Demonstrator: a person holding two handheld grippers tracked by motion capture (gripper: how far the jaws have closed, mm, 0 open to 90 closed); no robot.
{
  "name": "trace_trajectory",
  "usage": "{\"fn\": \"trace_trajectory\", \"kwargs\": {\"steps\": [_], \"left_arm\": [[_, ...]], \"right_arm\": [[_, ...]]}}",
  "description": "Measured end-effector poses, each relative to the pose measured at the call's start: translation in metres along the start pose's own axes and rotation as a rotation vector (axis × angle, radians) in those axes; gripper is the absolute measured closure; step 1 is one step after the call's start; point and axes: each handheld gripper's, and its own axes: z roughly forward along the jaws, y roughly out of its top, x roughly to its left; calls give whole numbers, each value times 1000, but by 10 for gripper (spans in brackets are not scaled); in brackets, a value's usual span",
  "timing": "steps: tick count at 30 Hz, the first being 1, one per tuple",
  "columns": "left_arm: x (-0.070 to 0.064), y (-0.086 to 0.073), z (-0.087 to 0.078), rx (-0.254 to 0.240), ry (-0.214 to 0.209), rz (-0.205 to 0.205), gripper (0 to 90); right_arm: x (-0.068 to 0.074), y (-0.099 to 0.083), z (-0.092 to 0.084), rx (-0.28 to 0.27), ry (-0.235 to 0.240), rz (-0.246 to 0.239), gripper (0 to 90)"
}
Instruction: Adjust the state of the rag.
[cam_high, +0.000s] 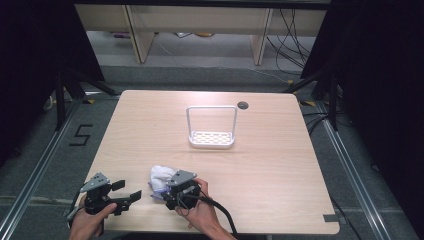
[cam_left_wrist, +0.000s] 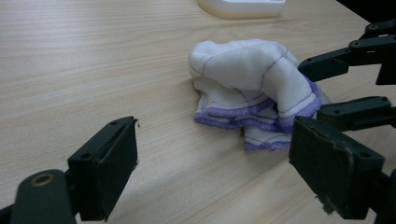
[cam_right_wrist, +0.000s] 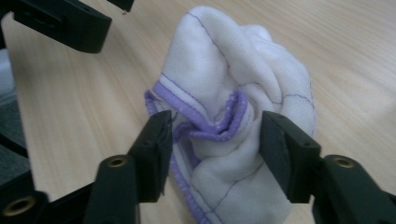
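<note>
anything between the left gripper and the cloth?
Nothing visible. The left gripper is open with bare table between it and the crumpled cloth. The right gripper already straddles the cloth's far side, jaws open.

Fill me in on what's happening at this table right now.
A person works at a wooden table with a gripper in each hand. The right gripper has its jaws open around a bunched white cloth with purple edging, near the table's front edge; the jaws have not closed on it. The left gripper is open beside the cloth and holds nothing. A white rack with a tall handle stands untouched at mid-table.
</note>
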Motion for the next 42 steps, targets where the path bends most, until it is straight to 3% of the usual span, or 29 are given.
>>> {"fn": "trace_trajectory", "kwargs": {"steps": [2, 4, 6, 9, 10, 14, 15, 18, 19, 24, 25, 27, 29, 30, 31, 32, 34, 36, 38, 39, 40, 41, 42], "left_arm": [[0, 0, 0, -1, 0, -1, 147], [0, 0, 0, -1, -2, -3, 147], [-1, 0, 0, -2, 1, -2, 147], [-2, 0, 0, 1, -5, 9, 148], [-2, 0, 0, 0, -6, 6, 149], [-3, 0, 0, 2, -8, 10, 150], [-3, 0, 0, 0, -8, 7, 151], [-3, 0, 1, -7, -20, 14, 154], [-4, 0, 2, -3, -32, 23, 157], [-10, 2, 7, 7, -63, 47, 176], [-13, 3, 10, 7, -84, 54, 186], [-16, 3, 12, 14, -89, 61, 195], [-26, 5, 22, 14, -145, 71, 218], [-26, 5, 22, 14, -145, 71, 239], [-33, 8, 27, 19, -164, 108, 264], [-33, 8, 27, 19, -164, 108, 277], [-43, 12, 33, 6, -179, 136, 293], [-57, 18, 45, -2, -192, 179, 360], [-59, 20, 49, 13, -192, 194, 391], [-63, 22, 54, 13, -187, 192, 456], [-65, 23, 59, 21, -185, 217, 456], [-66, 24, 64, 13, -178, 242, 645], [-66, 25, 66, 3, -164, 258, 645]], "right_arm": [[0, 0, 1, 0, 4, -14, 538], [-2, 0, 1, -5, -33, -29, 631], [-8, -1, -1, -4, -40, -49, 738], [-10, -2, -2, -11, -22, -36, 783], [-13, -1, -5, -19, 1, -53, 818], [-18, 1, -14, -35, 6, -54, 842], [-23, 3, -24, -55, 23, -21, 851], [-27, 5, -33, -73, 52, -13, 857], [-32, 6, -44, -94, 78, 3, 862], [-42, 7, -64, -137, 65, -8, 865], [-49, 6, -73, -157, 72, 37, 865], [-52, 5, -75, -163, 74, 47, 865], [-61, 0, -79, -174, 83, 98, 865], [-61, 0, -79, -174, 83, 98, 865], [-65, -3, -79, -177, 86, 100, 864], [-65, -3, -79, -177, 86, 100, 864], [-64, -4, -78, -173, 112, 141, 865], [-64, -3, -78, -167, 105, 117, 864], [-64, -3, -77, -180, 116, 105, 864], [-63, -2, -77, -182, 101, 101, 864], [-63, -2, -77, -182, 101, 101, 864], [-63, -2, -78, -176, 108, 108, 864], [-63, -2, -78, -176, 108, 108, 864]]}}
